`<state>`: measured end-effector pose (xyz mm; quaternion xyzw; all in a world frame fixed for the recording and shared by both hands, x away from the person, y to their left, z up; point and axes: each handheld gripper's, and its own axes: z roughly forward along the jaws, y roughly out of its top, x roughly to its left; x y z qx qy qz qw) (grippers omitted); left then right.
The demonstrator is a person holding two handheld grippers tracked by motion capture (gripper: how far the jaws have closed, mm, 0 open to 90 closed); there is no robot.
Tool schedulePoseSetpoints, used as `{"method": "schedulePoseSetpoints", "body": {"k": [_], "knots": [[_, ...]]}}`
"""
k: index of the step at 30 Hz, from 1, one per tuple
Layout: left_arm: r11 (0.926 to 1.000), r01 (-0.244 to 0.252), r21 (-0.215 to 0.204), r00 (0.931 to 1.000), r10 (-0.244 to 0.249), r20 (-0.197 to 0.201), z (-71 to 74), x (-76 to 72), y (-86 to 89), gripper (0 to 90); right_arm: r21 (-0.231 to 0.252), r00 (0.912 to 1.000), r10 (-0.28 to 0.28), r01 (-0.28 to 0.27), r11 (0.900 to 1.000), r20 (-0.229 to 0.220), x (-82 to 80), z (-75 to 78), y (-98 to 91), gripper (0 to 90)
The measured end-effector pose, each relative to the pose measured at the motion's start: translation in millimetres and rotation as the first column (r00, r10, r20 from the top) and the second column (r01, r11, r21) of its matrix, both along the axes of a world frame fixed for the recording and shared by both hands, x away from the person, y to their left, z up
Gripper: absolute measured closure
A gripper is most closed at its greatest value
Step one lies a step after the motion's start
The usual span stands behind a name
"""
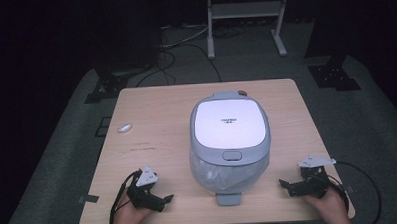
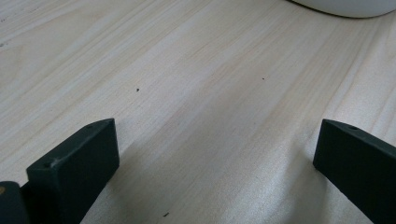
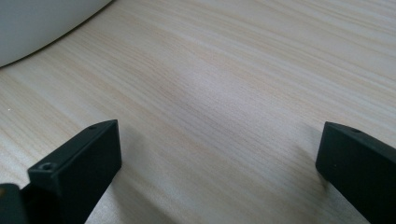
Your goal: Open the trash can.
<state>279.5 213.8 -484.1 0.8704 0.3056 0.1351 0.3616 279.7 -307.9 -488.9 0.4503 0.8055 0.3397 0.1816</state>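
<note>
Centrally, a grey and white rice cooker (image 1: 230,141) is seen standing on the wooden table (image 1: 151,118), slightly right of its middle and closer to the near edge than the far one. Its lid is shut; the latch button and the protruding tab face the person, so the long axis runs from the near edge towards the far edge. Bare wood is left on both flanks, wider on the left, where a small white object (image 1: 124,128) lies well apart near the left edge. The left gripper (image 1: 157,196) is held near the front left corner, and the right gripper (image 1: 289,185) near the front right corner, each beside the cooker without touching it. In both gripper views the jaws are spread wide over bare wood, with nothing between them.
</note>
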Motion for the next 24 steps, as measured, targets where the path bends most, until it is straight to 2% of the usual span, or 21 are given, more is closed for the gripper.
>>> {"method": "schedulePoseSetpoints", "body": {"k": [7,8,9,10,13,15,17,20,24], "knots": [[1.0,0.0,0.0,1.0,0.0,0.0,0.0,0.0,0.0,0.0,0.001,1.0,-0.001,0.001,1.0,0.0,0.0,0.0,0.0,0.0],[1.0,-0.001,-0.001,1.0,0.001,0.0,0.0,0.0,0.0,0.0,0.004,1.0,0.001,-0.001,1.0,0.002,-1.1,1.3,-0.6,7.4],[1.0,0.0,0.0,1.0,0.0,0.0,0.0,0.0,0.0,0.0,0.004,1.0,0.001,-0.001,1.0,0.002,-1.1,1.3,-0.6,7.4],[1.0,-0.001,-0.001,1.0,0.001,0.0,0.0,0.0,0.0,0.0,0.007,1.0,0.006,-0.007,1.0,0.007,-2.1,3.0,-1.3,14.7],[1.0,-0.001,-0.001,1.0,0.001,-0.001,0.0,0.1,0.0,0.0,0.009,0.9999,0.0,0.0,1.0,-0.011,-2.5,6.8,-1.7,18.0],[1.0,0.003,0.0,1.0,-0.003,-0.001,0.0,0.5,0.0,0.0,0.013,1.0,0.002,-0.002,0.9999,0.002,-4.1,10.6,-2.3,24.1],[1.0,0.002,0.0,1.0,-0.002,0.0,0.0,0.4,-0.1,0.0,0.035,1.0,0.003,-0.003,0.9994,0.008,-5.5,14.6,-3.6,31.9],[1.0,0.002,0.0,1.0,-0.002,-0.001,0.0,0.5,-0.1,0.0,0.061,0.9998,0.007,-0.008,0.9981,0.016,-6.6,19.9,-5.2,37.2],[1.0,0.002,-0.002,1.0,-0.002,-0.002,0.0,2.1,-0.9,0.0,0.105,0.9986,0.038,-0.041,0.9936,0.037,-8.7,29.1,-7.3,53.2]]}}
